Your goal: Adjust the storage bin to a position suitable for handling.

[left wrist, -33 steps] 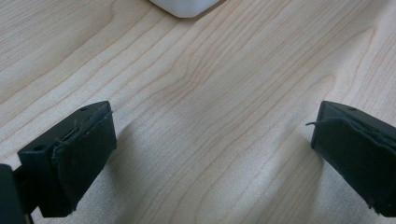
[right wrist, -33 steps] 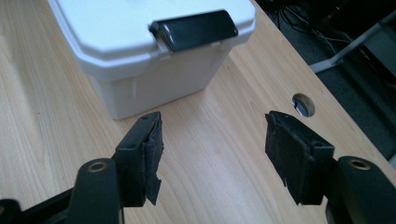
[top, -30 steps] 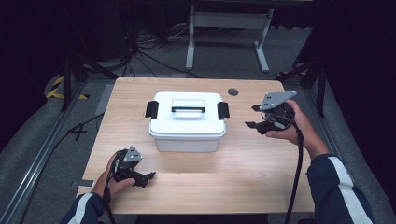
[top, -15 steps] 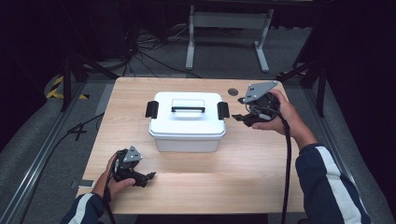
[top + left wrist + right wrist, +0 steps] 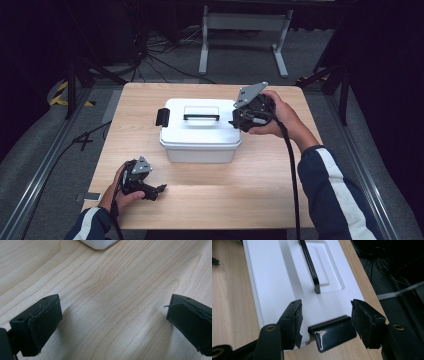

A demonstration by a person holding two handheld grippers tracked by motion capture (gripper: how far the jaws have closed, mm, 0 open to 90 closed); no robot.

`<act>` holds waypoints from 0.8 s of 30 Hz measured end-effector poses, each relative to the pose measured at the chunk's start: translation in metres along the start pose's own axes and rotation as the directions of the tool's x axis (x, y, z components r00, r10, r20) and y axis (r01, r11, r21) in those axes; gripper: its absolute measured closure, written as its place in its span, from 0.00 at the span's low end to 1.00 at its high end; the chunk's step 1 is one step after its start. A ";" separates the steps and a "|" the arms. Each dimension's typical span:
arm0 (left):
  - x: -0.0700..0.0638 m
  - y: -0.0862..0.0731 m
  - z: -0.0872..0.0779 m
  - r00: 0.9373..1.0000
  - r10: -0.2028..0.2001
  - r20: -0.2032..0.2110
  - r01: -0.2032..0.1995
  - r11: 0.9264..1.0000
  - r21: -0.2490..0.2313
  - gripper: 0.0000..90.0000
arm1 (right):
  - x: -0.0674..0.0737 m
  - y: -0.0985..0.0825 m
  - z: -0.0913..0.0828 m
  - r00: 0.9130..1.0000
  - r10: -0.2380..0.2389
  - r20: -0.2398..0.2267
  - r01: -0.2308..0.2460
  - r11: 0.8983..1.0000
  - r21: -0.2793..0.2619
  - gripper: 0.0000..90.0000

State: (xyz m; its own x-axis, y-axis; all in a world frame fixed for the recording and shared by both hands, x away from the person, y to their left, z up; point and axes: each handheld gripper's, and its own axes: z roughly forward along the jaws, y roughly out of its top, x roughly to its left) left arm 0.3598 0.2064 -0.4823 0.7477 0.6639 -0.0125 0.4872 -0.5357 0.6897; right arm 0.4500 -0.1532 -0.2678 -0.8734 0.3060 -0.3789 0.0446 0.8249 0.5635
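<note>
A white lidded box (image 5: 200,135) with a black handle (image 5: 201,117) stands mid-table, a black latch (image 5: 161,117) on its left end. My right gripper (image 5: 235,120) hovers at the box's right end. In the right gripper view its jaws (image 5: 328,320) stand open astride the right-end black latch (image 5: 332,333), with gaps on both sides, and the handle (image 5: 310,267) runs away ahead. My left gripper (image 5: 157,192) rests open near the table's front left. Between its pads (image 5: 112,322) lies bare wood, with a corner of the box (image 5: 98,243) farther off.
The wooden table (image 5: 260,185) has free room in front of and to the right of the box. Beyond its far edge stand a grey metal stand (image 5: 240,30) and floor cables (image 5: 150,55). A metal rail (image 5: 45,170) runs along the left.
The right hand has carried its gripper leftward from beside the box to its right-end latch. The left gripper has stayed in place.
</note>
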 end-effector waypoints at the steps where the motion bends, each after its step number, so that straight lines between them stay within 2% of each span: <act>1: 0.000 0.000 0.000 1.000 0.000 -0.001 0.000 1.000 0.001 0.01 | 0.000 0.003 0.002 1.000 -0.004 -0.001 0.004 1.000 0.006 0.48; 9: 0.000 0.000 0.000 1.000 0.000 0.001 0.000 1.000 0.000 0.01 | 0.004 0.025 0.020 0.999 -0.045 -0.015 0.045 0.998 0.035 0.56; 13: 0.000 0.000 0.000 1.000 0.000 0.000 0.000 1.000 0.001 0.01 | 0.006 0.033 0.030 0.995 -0.091 -0.034 0.093 0.994 0.063 0.59; 18: 0.000 0.000 -0.001 1.000 0.002 0.003 -0.002 1.000 0.007 0.01 | 0.006 0.041 0.041 0.993 -0.110 -0.048 0.113 0.991 0.068 0.63; 24: 0.000 0.000 -0.001 1.000 0.003 0.004 -0.003 1.000 0.007 0.00 | 0.005 0.048 0.051 0.987 -0.148 -0.060 0.154 0.980 0.124 0.74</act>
State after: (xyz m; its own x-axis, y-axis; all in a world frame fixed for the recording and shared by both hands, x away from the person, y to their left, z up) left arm 0.3599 0.2068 -0.4817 0.7510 0.6602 -0.0136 0.4881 -0.5412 0.6847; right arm 0.4724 -0.0879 -0.2807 -0.8978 0.1517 -0.4134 -0.0309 0.9148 0.4027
